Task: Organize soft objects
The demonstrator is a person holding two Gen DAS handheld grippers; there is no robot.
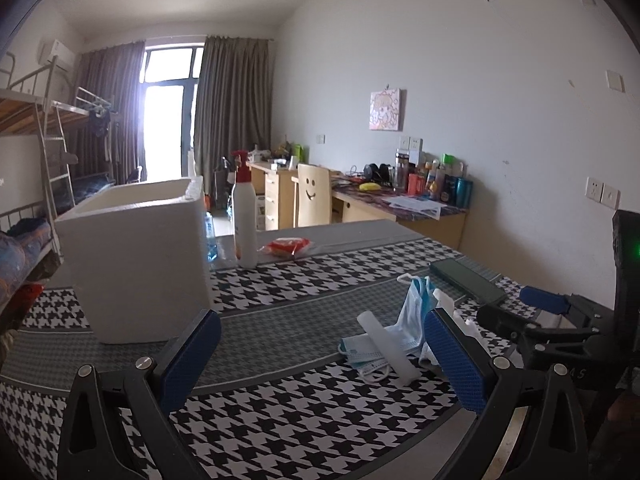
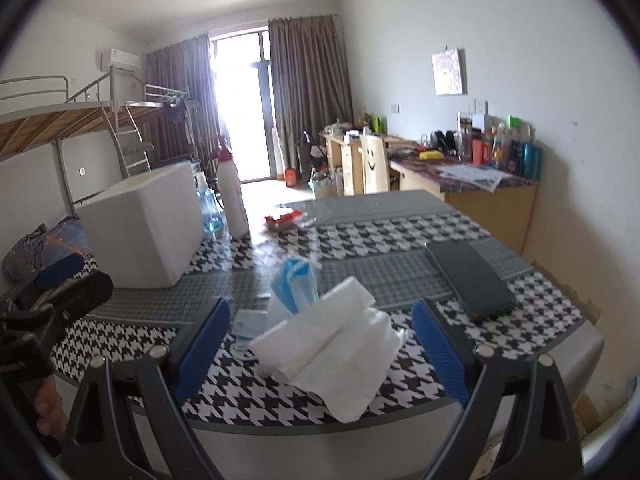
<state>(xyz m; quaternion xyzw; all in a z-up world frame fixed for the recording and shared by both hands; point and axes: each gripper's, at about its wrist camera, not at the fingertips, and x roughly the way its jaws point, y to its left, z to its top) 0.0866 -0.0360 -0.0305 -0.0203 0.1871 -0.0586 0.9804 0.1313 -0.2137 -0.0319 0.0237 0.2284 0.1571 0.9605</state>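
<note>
A white foam box (image 1: 140, 256) (image 2: 148, 224) stands open-topped at the table's left. Light blue face masks (image 1: 394, 332) (image 2: 294, 284) lie crumpled near the middle. White folded tissue (image 2: 332, 344) rests in front of them, between the spread fingers of my right gripper (image 2: 320, 344), which is open and hovers over it. A translucent white strip (image 1: 386, 348) lies across the masks. My left gripper (image 1: 320, 356) is open over the cloth, left of the masks, holding nothing. The right gripper (image 1: 532, 312) also shows at the right of the left wrist view.
A white pump bottle with a red top (image 1: 244, 212) (image 2: 232, 196), a red packet (image 1: 288, 247) (image 2: 284, 218) and a blue water bottle (image 2: 210, 208) stand behind the box. A dark phone (image 1: 466, 280) (image 2: 468, 276) lies at the right. The houndstooth tablecloth (image 1: 280, 432) covers the table.
</note>
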